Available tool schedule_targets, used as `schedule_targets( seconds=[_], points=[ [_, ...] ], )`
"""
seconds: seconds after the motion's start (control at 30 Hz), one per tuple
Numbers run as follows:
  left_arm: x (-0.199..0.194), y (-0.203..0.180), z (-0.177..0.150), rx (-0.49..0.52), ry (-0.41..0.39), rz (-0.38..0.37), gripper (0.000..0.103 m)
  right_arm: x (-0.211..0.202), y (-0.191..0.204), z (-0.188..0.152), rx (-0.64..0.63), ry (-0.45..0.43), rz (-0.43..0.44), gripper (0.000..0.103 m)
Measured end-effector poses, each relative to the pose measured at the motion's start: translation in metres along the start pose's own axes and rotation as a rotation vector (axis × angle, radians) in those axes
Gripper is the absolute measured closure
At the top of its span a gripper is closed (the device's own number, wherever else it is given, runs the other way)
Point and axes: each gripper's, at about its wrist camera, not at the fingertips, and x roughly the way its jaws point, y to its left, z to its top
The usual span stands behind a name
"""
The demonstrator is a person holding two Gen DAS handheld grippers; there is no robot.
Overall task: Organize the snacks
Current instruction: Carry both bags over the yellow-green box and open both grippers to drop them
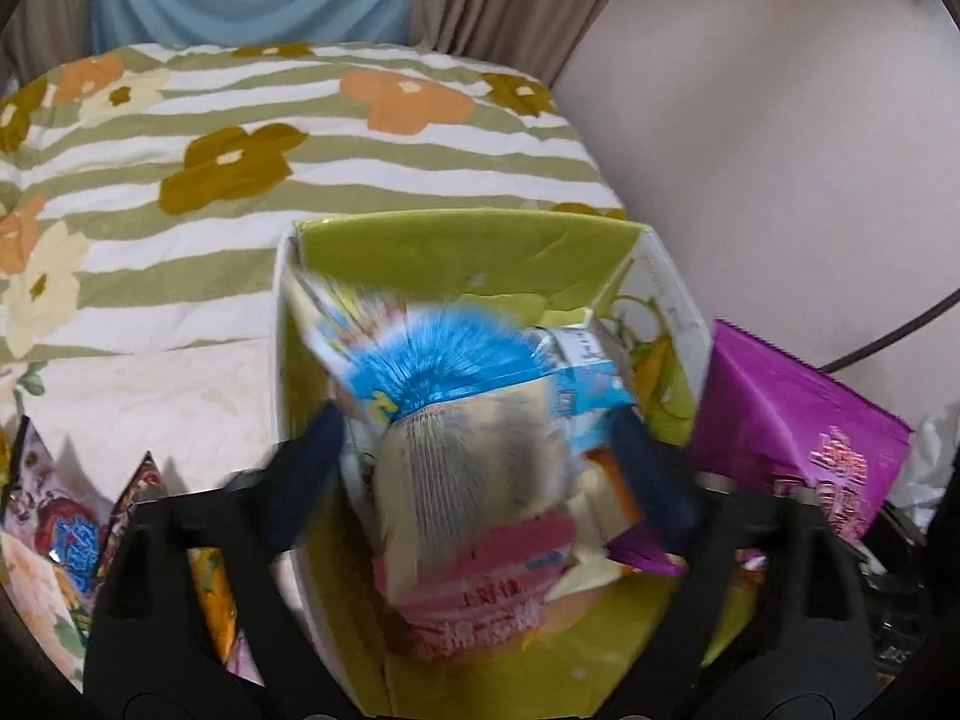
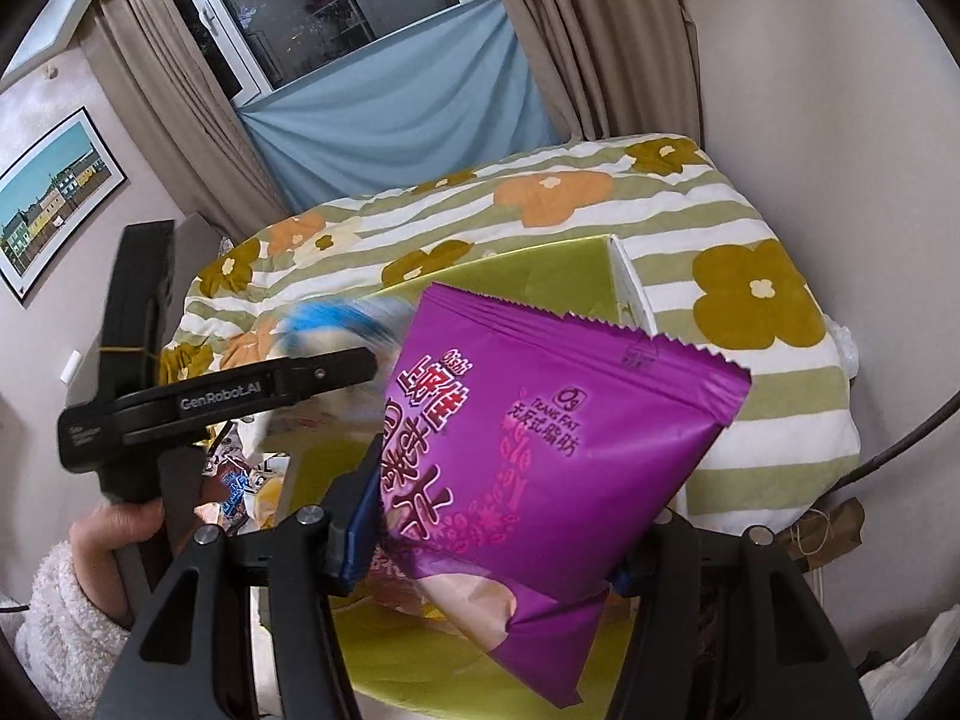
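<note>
- Purple bag (image 2: 540,456): snack pouch with a serrated top edge, pink and white print; pinched at its lower part between the fingers of the right gripper (image 2: 498,546), top corner tilted up to the right. It hangs over the near right corner of the box (image 1: 468,246); in the left wrist view it shows just outside the box's right wall.
- Blue pack (image 1: 444,360): blue-and-white snack pack, badly blurred; sits between the fingers of the left gripper (image 1: 474,456), over the box's middle. Pads stand clear of it on both sides, jaws spread wide. Whether it rests on the contents below cannot be told.
- Pink pack (image 1: 480,594): pink-and-white wrapper with red print, inside the box toward its near wall, partly under the blue pack.
- Box: open-topped, lime-green lining, white outer walls with a leaf print; stands on the bed (image 1: 180,228) near its right edge.
- Loose packs (image 1: 72,534): several printed wrappers on the bed, left of the box's near left corner.
- Bed: striped green-and-white cover with orange, mustard and cream flowers.
- Hand (image 2: 120,528): grips the left gripper's handle; fluffy white sleeve (image 2: 60,630) below it.
- Surroundings: beige curtains (image 2: 600,30), blue cloth (image 2: 390,102) under a window, framed picture (image 2: 54,198) on the left wall.
</note>
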Motion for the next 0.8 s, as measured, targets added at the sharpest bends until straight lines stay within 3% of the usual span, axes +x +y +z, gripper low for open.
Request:
schedule_targets(
  seconds=[0.5,0.8],
  points=[
    [-0.047,0.022,-0.058,-0.063,-0.041,0.037,0.004,0.012,-0.009,0.015,-0.010,0.054,0.075,0.049],
    [-0.066,0.033,-0.073,-0.076,-0.050,0.091,0.004,0.034,0.003,0.020,0.001,0.091,0.137,0.046]
  ],
)
